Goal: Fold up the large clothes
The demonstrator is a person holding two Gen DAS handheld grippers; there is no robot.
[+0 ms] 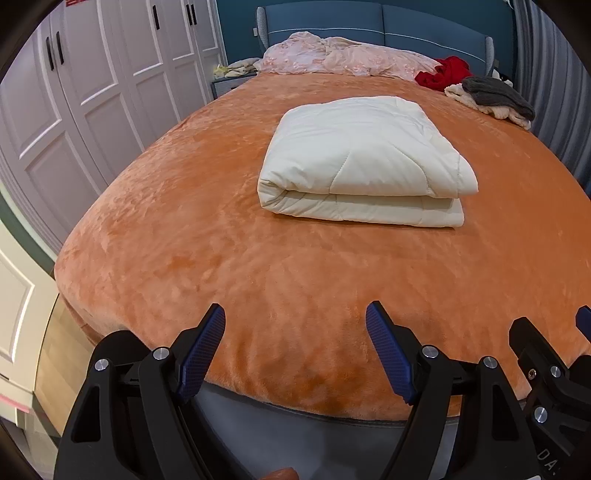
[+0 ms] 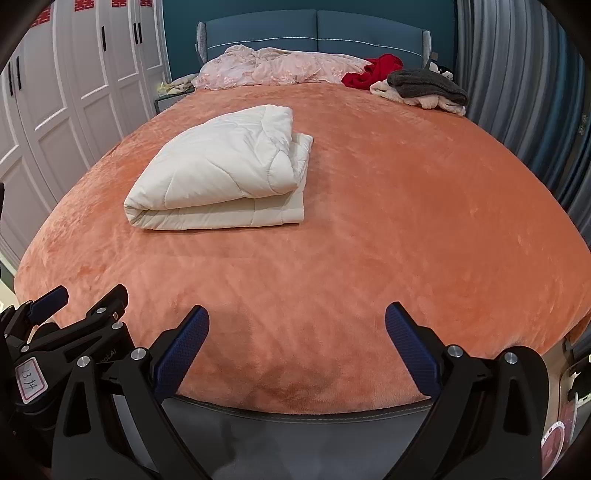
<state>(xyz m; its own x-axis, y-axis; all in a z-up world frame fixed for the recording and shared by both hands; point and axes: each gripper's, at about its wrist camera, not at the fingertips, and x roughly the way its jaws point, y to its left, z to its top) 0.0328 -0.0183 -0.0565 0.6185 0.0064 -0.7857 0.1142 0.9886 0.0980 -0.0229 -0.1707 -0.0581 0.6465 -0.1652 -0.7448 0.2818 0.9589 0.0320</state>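
A cream quilted duvet (image 1: pixel 364 158) lies folded into a thick rectangle in the middle of the orange plush bed cover (image 1: pixel 258 266). It also shows in the right wrist view (image 2: pixel 225 173), left of centre. My left gripper (image 1: pixel 295 314) is open and empty, hovering over the foot edge of the bed, well short of the duvet. My right gripper (image 2: pixel 297 317) is open and empty at the same edge, beside the left one. The right gripper's fingers (image 1: pixel 532 339) show at the lower right of the left wrist view.
A crumpled pink floral blanket (image 2: pixel 280 66) lies at the blue headboard (image 2: pixel 317 29). Red, grey and cream clothes (image 2: pixel 424 86) are piled at the far right corner. White wardrobe doors (image 1: pixel 92 92) stand on the left, grey curtains (image 2: pixel 517 92) on the right.
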